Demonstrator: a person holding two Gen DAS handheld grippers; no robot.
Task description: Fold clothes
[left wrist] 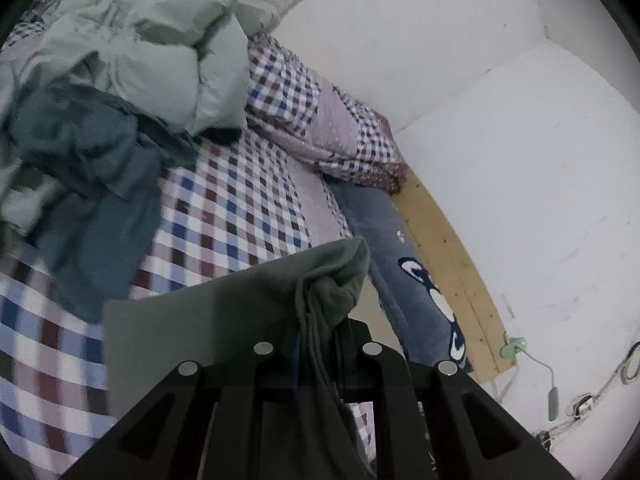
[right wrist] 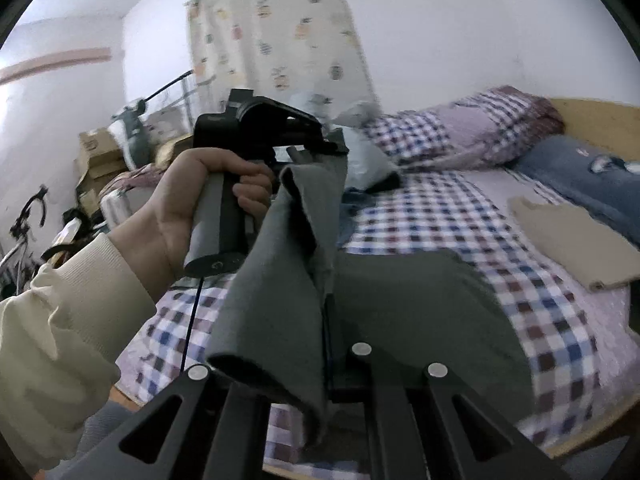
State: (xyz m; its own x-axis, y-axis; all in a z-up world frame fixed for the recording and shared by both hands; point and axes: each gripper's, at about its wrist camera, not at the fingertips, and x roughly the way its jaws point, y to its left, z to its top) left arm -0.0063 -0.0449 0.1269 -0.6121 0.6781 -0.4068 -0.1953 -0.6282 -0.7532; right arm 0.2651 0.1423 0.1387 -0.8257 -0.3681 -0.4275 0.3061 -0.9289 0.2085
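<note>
Clothes lie heaped at the far left of the left wrist view: a rumpled pale mint-green garment (left wrist: 160, 40) on top and a crumpled dark teal cloth (left wrist: 92, 168) below it, both on the blue, maroon and white checked bedsheet (left wrist: 232, 208). Further right a checked pillow with pink patches (left wrist: 328, 120) rests against blue jeans with a cartoon patch (left wrist: 404, 272), beside the pale wooden bed frame (left wrist: 452, 264) and the white wall.

The grey-green knit garment (left wrist: 248, 300) hangs lifted above the sheet. The left gripper (left wrist: 318, 344) pinches a bunched edge of it, fingers pressed together on the fabric.

In the right wrist view, a hand (right wrist: 192, 200) in a cream ribbed sleeve (right wrist: 60, 320) grips the left tool's handle (the cloth drapes down from its fingers). The right gripper (right wrist: 328, 360) is likewise closed on another edge of the same garment, which falls between its fingers. At the far right a folded beige garment (right wrist: 576, 240) lies flat on the sheet.
</note>
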